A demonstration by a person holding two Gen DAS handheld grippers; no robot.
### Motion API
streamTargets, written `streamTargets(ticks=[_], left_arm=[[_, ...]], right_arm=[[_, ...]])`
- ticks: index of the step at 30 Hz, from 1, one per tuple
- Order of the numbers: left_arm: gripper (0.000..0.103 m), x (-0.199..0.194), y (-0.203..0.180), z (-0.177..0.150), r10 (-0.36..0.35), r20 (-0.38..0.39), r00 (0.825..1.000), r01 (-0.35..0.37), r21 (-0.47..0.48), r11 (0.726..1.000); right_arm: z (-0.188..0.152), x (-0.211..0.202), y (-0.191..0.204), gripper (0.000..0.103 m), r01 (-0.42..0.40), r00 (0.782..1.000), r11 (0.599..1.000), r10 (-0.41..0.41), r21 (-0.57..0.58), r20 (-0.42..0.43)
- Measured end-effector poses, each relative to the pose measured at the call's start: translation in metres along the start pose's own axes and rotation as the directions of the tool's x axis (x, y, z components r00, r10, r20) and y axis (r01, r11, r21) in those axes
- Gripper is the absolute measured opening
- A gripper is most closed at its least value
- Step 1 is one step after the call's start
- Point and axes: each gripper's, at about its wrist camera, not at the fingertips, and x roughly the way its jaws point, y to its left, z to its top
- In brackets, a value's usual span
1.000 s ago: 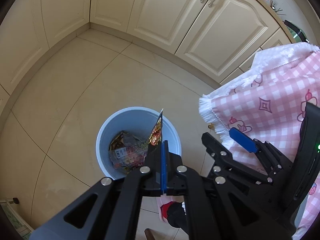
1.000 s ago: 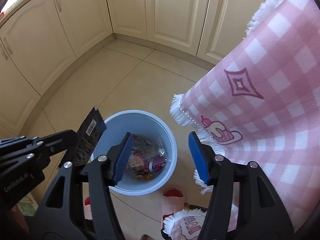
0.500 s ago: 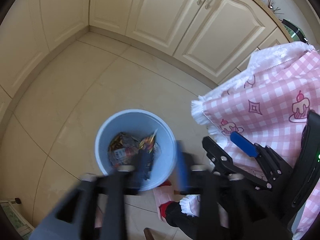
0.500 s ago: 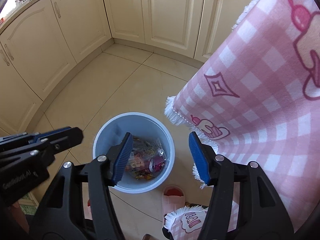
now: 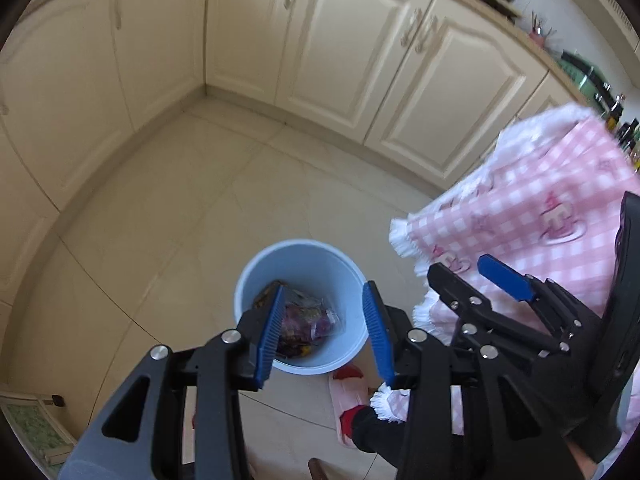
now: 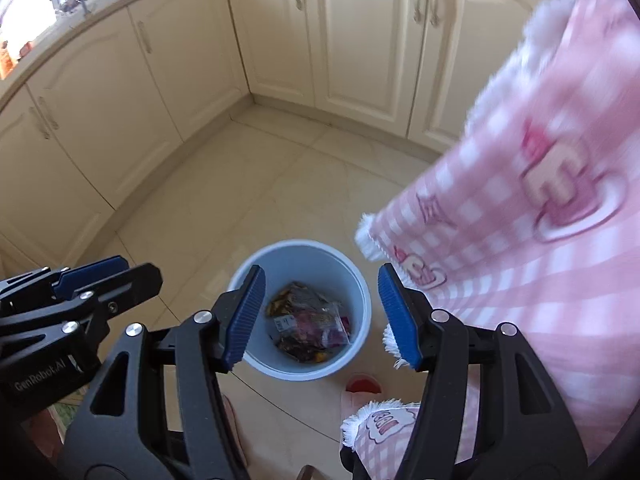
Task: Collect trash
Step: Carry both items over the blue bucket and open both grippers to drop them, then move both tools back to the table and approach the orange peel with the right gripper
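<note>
Both grippers empty above the bin; collected trash lies inside it.

The left gripper (image 5: 326, 330) has its jaws spread with nothing between the pads, and the right gripper (image 6: 322, 316) is likewise spread and empty. The blue bin (image 5: 352, 276) stands on the tiled floor directly below and ahead of both, its mouth facing up, with crumpled wrappers (image 6: 310, 326) resting on its bottom. The pink checked cloth (image 6: 520, 220) hangs just right of the bin. No further trash shows; judged from this, whichever hand moves next must turn away from the bin. Neither hand is clearly nearer.
</note>
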Motion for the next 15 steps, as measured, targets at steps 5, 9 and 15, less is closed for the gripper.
streamTargets(ticks=[5,9,15], left_arm=[[0.041,-0.074,-0.011,0.001,0.053,0.127,0.991,-0.058,0.036,0.998],[0.048,-0.135,-0.032,0.0,0.021,0.234,0.972,-0.037,0.065,0.997],[0.056,-0.185,-0.094,-0.003,-0.099,0.301,0.948,0.048,0.172,0.984]], right_arm=[[0.021,-0.075,0.005,0.061,-0.046,0.991,0.998,0.05,-0.031,0.123],[0.03,-0.138,0.001,0.063,-0.05,0.974,0.998,0.058,-0.04,0.219],[0.025,-0.229,-0.033,0.067,-0.006,0.941,0.999,0.017,-0.035,0.337]])
